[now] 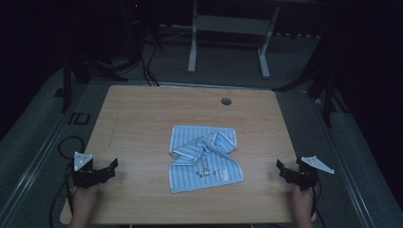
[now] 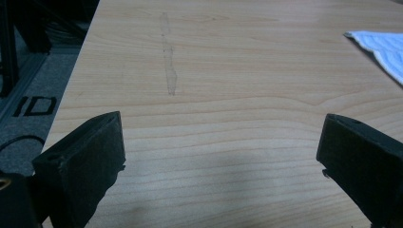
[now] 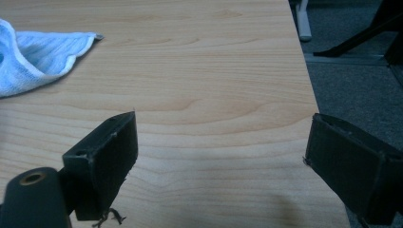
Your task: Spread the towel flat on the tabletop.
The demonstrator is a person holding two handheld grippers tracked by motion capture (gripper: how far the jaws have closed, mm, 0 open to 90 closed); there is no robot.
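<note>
Light-blue striped cloth towel [image 1: 205,157] lies crumpled at centre frame in the high view, its upper part folded over itself, a small printed motif on the lower panel. Left gripper [image 1: 107,170] sits at lower left, right gripper [image 1: 284,170] at lower right; both rest well apart from the towel, jaws spread wide with nothing between them, as each gripper view confirms.

Risks, as judged from here:
- Bunched top layers: a pinch at the fold may catch two plies at once, so the towel drags instead of opening out.
- The corner at upper left of the right gripper view [image 3: 90,38] lies flat on the wood; a jaw coming in too steep could push it away or scrape the table.
- Uneven pull from the two sides would skew the cloth.

Surface: pale wood-grain tabletop [image 1: 142,114], smooth, with a faint scuff line [image 2: 168,61] and a round cable hole [image 1: 226,101] at top centre. Room: dim, grey carpet, white desk frame [image 1: 228,28] at top of frame, black cables at upper left.
</note>
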